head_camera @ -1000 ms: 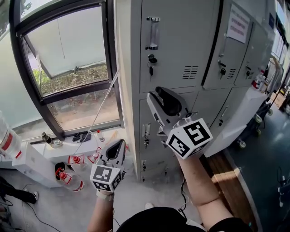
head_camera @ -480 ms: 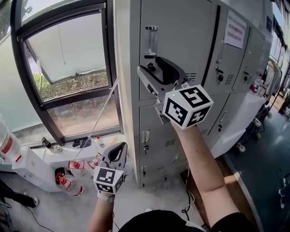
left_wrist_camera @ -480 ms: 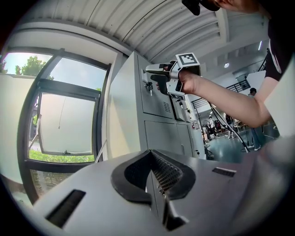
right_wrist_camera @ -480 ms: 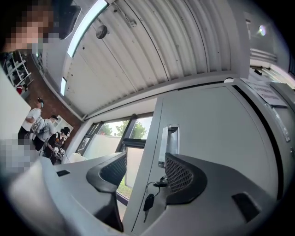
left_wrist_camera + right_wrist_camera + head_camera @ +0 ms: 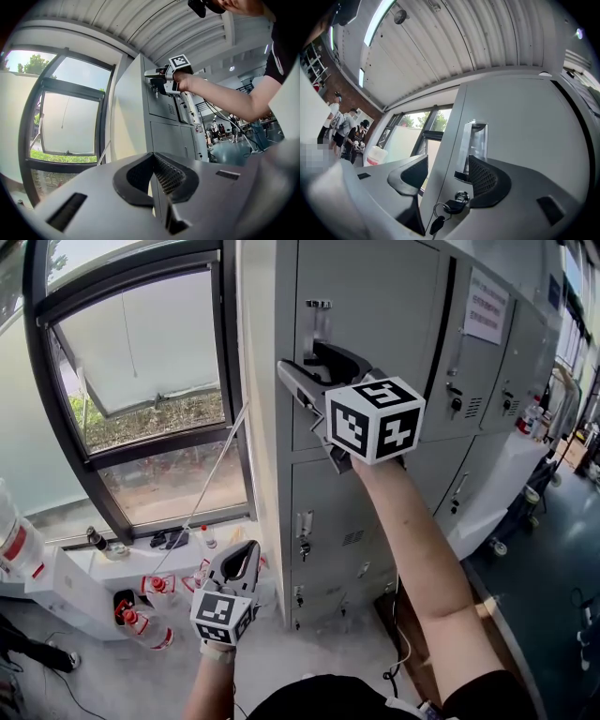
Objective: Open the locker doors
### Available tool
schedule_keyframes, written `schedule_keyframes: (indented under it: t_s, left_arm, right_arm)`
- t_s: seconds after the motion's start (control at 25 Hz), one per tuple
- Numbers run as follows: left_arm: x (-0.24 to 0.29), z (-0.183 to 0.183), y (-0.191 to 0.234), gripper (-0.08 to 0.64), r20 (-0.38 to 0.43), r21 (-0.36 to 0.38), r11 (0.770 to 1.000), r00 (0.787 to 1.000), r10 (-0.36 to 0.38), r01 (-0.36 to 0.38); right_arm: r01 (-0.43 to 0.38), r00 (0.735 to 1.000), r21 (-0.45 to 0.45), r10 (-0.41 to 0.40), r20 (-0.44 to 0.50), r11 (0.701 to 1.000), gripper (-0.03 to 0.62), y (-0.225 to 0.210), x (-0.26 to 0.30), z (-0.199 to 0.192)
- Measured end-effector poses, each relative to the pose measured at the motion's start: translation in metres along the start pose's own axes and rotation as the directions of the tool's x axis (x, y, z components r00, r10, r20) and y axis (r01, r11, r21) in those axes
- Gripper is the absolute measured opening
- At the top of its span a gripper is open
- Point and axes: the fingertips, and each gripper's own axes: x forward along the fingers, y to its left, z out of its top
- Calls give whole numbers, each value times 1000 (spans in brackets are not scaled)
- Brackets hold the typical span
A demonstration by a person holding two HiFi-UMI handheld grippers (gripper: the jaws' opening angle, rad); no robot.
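The right gripper (image 5: 302,371), jaws just opened wide and empty, lines up on the handle (image 5: 316,320) of the shut top-left locker door (image 5: 375,296), apparently to pull it, while the left gripper (image 5: 242,557) hangs low, jaws closed.

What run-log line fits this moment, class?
right gripper: jaws just opened, empty, facing top locker handle | left gripper: shut, empty, low | door: closed

left gripper (image 5: 249,549) + right gripper (image 5: 302,362): 2 total | window (image 5: 141,343): 1
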Motion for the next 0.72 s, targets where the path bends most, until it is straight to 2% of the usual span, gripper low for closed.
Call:
schedule_keyframes:
  t_s: [0.2, 0.44, 0.72]
  left_arm:
    - [-7, -5, 6, 17, -1, -6, 1000, 1000, 8, -8]
    - [-13, -9, 6, 17, 4, -14, 1000, 1000, -1, 1]
    - [-23, -10, -3, 18, 6, -19, 1000, 1000, -23, 23]
  right_arm:
    - [-25, 999, 11, 25, -33, 1000, 276, 2, 9, -1]
    - [1, 1000, 22, -1, -16, 1000, 276, 0, 8, 0]
    - [19, 1000, 20, -19, -18, 1000, 238, 4, -8, 6]
